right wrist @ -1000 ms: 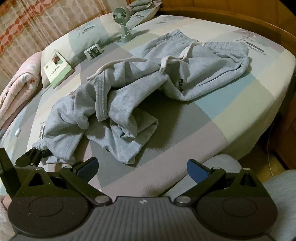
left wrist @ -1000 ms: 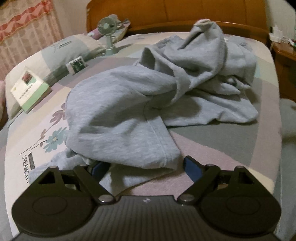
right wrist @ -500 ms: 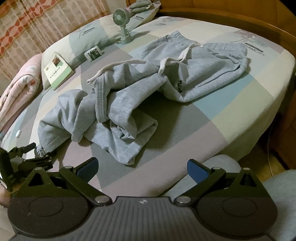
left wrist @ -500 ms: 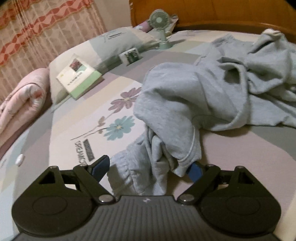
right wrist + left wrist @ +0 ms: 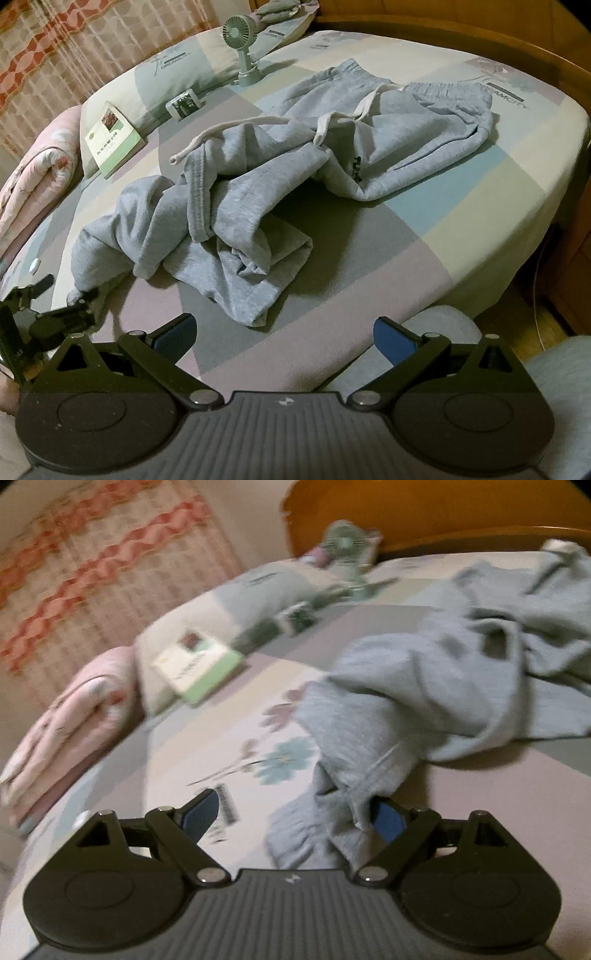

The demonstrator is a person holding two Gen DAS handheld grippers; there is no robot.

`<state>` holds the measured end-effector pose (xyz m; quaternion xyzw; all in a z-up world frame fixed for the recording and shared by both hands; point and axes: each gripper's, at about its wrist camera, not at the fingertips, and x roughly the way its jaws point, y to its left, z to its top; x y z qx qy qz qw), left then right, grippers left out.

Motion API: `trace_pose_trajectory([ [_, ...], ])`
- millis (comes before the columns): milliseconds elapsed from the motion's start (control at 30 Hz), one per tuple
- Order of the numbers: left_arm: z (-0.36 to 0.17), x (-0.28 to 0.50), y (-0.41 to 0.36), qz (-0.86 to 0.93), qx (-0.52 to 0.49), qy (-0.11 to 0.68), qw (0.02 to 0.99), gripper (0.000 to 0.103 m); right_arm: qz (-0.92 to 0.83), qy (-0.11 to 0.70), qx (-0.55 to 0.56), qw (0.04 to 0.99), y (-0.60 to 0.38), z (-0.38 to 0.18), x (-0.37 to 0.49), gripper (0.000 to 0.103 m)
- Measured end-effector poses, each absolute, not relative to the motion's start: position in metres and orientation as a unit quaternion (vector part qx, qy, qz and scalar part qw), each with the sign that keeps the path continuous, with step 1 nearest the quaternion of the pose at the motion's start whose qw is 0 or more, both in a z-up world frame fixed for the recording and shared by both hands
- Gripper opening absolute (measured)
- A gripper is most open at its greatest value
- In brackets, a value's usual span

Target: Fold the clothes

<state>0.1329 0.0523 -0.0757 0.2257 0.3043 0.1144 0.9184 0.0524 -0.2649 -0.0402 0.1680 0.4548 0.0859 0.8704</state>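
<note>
The grey trousers (image 5: 258,192) lie crumpled mid-frame on the bed (image 5: 461,229). Soft, light fabric (probably non-slip); grasp at cuff (image 5: 295,834). Left hand-held gripper (image 5: 295,818) and right hand-held gripper (image 5: 282,334): wide, empty.

Bed (image 5: 461,221) with patchwork sheet in grey, mauve, cream and blue blocks, flower print at 9 o'clock edge. Crumpled grey sweatpants (image 5: 258,192) across the centre, waistband toward 1 o'clock. Pillow (image 5: 177,70) at 11 o'clock, book (image 5: 112,138) leaning on it. Small fan (image 5: 242,48) upright at 12, small box (image 5: 184,104) just beside. Pink quilt (image 5: 33,170) at 9 o'clock.
</note>
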Motion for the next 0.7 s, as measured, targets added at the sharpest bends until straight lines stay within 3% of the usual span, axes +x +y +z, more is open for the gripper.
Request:
trace_pose_trajectory([
  [233,-0.067,0.127,0.079,0.096,0.181,0.324,0.923,0.088,0.089,0.458,0.167,0.869,-0.264,-0.042,0.053,0.103],
  [467,-0.092,0.108,0.047,0.017,0.26,0.33,0.907,0.088,0.112,0.465,0.162,0.863,-0.254,-0.041,0.053,0.103],
  [700,-0.098,0.119,0.054,0.042,0.251,0.335,0.907,0.088,0.159,0.479,0.139,0.852,-0.231,-0.034,0.062,0.103],
])
